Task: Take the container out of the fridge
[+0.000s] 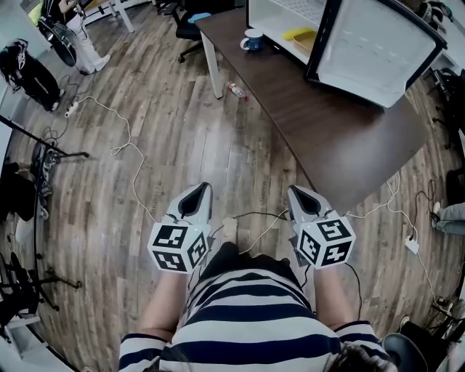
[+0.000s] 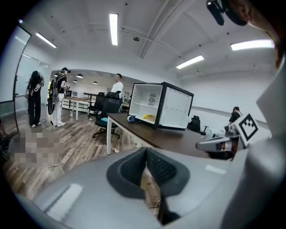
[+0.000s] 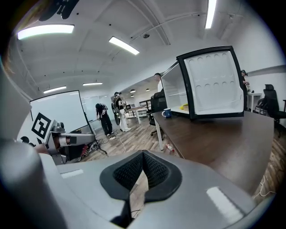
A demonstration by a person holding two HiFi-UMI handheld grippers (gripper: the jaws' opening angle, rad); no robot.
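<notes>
Wood-plank flooring lies below us. Both the left hand-held gripper and the right hand-held gripper are closed and empty. Well ahead and to our right, the yellow container sits inside the small white open-doored fridge on the dark brown worktop; our right is nearer.

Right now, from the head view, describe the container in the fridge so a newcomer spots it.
Find the long dark brown table; at its far end stands a small white fridge with a black frame, door swung open. Low inside lies the flat yellow container, the only yellow thing there; the blue mug sits outside on the tabletop.
</notes>
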